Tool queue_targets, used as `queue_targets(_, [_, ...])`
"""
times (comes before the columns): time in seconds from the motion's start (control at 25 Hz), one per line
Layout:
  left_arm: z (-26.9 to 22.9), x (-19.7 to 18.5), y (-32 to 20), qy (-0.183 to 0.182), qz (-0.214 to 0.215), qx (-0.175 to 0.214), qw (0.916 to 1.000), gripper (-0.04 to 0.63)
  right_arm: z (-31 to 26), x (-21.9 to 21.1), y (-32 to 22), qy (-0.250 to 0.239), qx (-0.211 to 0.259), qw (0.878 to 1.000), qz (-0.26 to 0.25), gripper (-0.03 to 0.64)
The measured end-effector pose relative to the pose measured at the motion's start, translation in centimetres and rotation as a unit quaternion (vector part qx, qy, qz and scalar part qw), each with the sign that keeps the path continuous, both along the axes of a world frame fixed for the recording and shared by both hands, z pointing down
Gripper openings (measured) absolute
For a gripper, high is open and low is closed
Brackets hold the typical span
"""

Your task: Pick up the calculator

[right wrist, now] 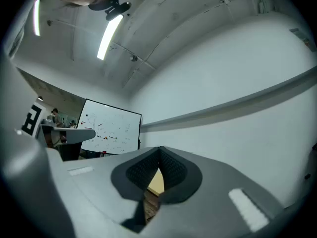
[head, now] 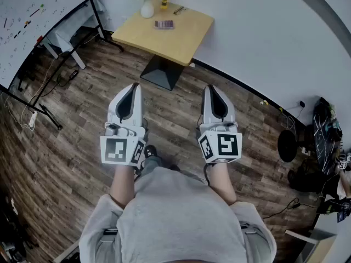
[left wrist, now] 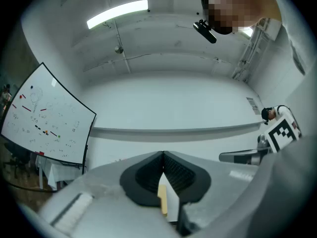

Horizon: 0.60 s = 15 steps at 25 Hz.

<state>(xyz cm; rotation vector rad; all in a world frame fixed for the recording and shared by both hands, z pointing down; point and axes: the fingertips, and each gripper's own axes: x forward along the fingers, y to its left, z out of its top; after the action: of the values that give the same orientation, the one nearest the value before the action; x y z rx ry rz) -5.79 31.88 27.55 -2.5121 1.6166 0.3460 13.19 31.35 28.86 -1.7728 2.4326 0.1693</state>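
Observation:
The calculator (head: 164, 24), small and pinkish-grey, lies flat on a light wooden table (head: 181, 37) far ahead in the head view. Both grippers are held side by side in front of the person, well short of the table. My left gripper (head: 135, 85) has its jaws together with nothing between them, and so does my right gripper (head: 210, 87). In the left gripper view the shut left gripper (left wrist: 163, 153) points up at a white wall. The right gripper view shows the shut right gripper (right wrist: 159, 148) with a sliver of the table's top (right wrist: 155, 182) visible under the tips.
On the table stand a white vase of flowers (head: 147, 7), a small yellow object (head: 164, 1) and glasses (head: 179, 10). A whiteboard on a stand (head: 33, 21) is at the left, with cables on the wood floor. A black stool (head: 288, 145) and bags (head: 327, 127) sit at the right.

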Motion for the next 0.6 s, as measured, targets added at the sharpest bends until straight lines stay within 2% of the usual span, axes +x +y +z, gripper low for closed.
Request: queue_targets(0.6, [-0.4,0.0,-1.5,0.004,0.007,0.006,0.9999,0.005,-0.7,-0.6,-1.2,0.004,0.008,1.0,-0.001,0.002])
